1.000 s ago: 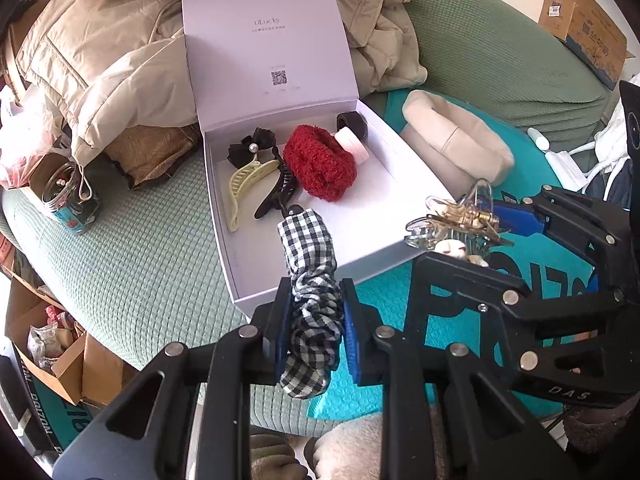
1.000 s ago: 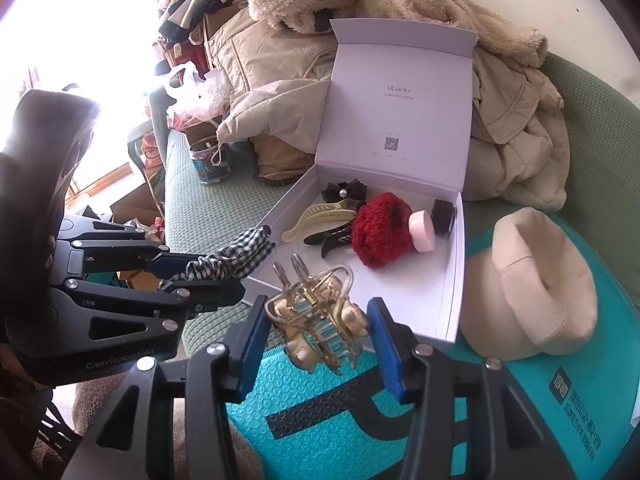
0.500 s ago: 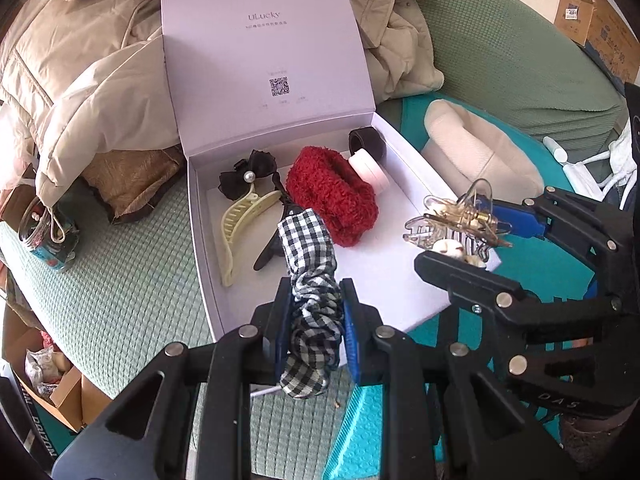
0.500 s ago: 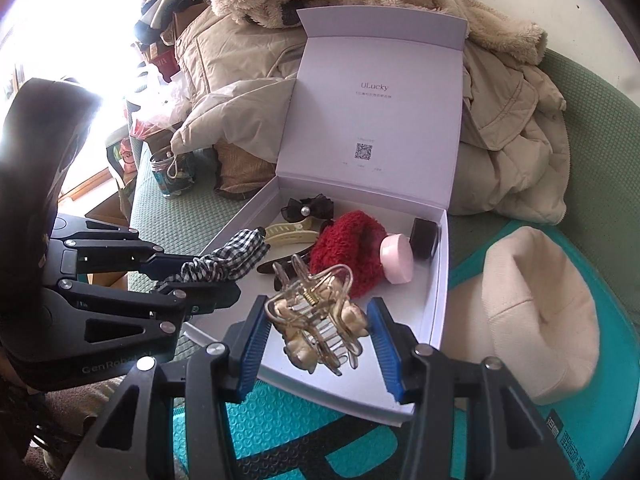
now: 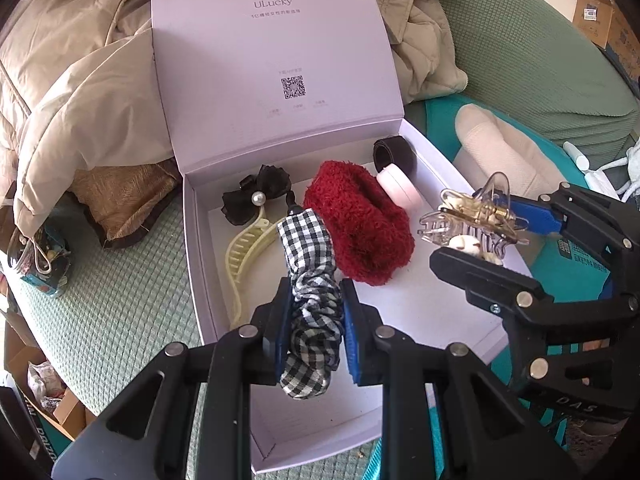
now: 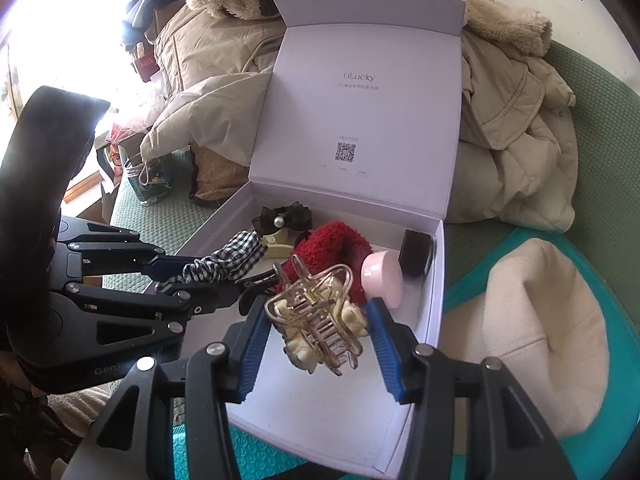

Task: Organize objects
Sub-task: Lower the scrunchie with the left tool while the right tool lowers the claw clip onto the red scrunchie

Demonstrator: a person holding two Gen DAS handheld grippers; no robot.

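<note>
My left gripper (image 5: pixel 314 312) is shut on a black-and-white checked scrunchie (image 5: pixel 310 276) and holds it over the open white box (image 5: pixel 192 248). My right gripper (image 6: pixel 316 332) is shut on a clear gold claw clip (image 6: pixel 318 326), also over the box (image 6: pixel 436 300); that clip also shows in the left wrist view (image 5: pixel 468 220). In the box lie a red fuzzy scrunchie (image 5: pixel 360 224), a black bow with a pearl (image 5: pixel 252 196), a cream claw clip (image 5: pixel 244 256), a pink round case (image 5: pixel 400 190) and a black band (image 5: pixel 394 154).
The box lid (image 5: pixel 268 60) stands upright at the back against beige coats (image 5: pixel 72 92). A cream hat (image 6: pixel 532 320) lies on a teal mat (image 6: pixel 624 304) to the right. A glass jar (image 5: pixel 36 252) sits on the green sofa (image 5: pixel 120 312) to the left.
Both grippers have moved forward from the box's front edge to above its inside, each still holding its item. The box now looks nearer and larger.
</note>
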